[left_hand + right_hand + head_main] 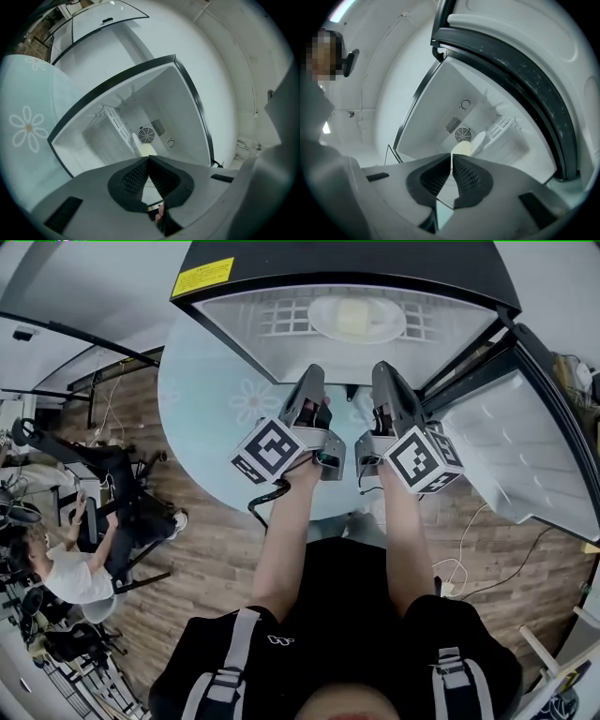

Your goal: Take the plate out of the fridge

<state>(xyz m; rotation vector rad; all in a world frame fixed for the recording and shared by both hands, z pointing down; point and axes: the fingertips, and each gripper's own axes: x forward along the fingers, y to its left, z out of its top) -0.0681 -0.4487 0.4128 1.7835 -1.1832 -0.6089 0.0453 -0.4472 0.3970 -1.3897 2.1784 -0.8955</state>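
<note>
Plate (321, 322) sits inside the open fridge, centred on the wire shelf, with a pale yellow lump (354, 317) on it. Can't tell what the lump is, probably food. Nothing is touching the plate.

Scene, big to small:
- Mini fridge (375, 261): black top, white interior, stands on the table.
- Fridge door (525, 442): swung fully open to the right, out of the reach path.
- Round table (202, 395): pale blue with a flower print, bare in front of the fridge.
- Wire shelf (281, 313): white grid carrying the plate.
- Fan grille (146, 135) on the back wall, just behind the plate in both gripper views.
- Left gripper (311, 373): jaws closed tip to tip, nothing between them, just short of the fridge opening.
- Right gripper (382, 371): same, jaws closed and empty, beside the left one.

Both grippers aim at the plate. Each gripper view shows it dead ahead, just past the jaw tips, but apart from them.

Step, my read: approach phase. Door is done, grasp not started.

Next move calls for:
- Open at least one pair of jaws before going in; they can't take the rim as they stand.
- Enter above the shelf and pinch the near rim of the plate.
- Keep the plate flat on the way out or the lump may slide.
- Watch the door frame on the right and the shelf wires underneath.
</note>
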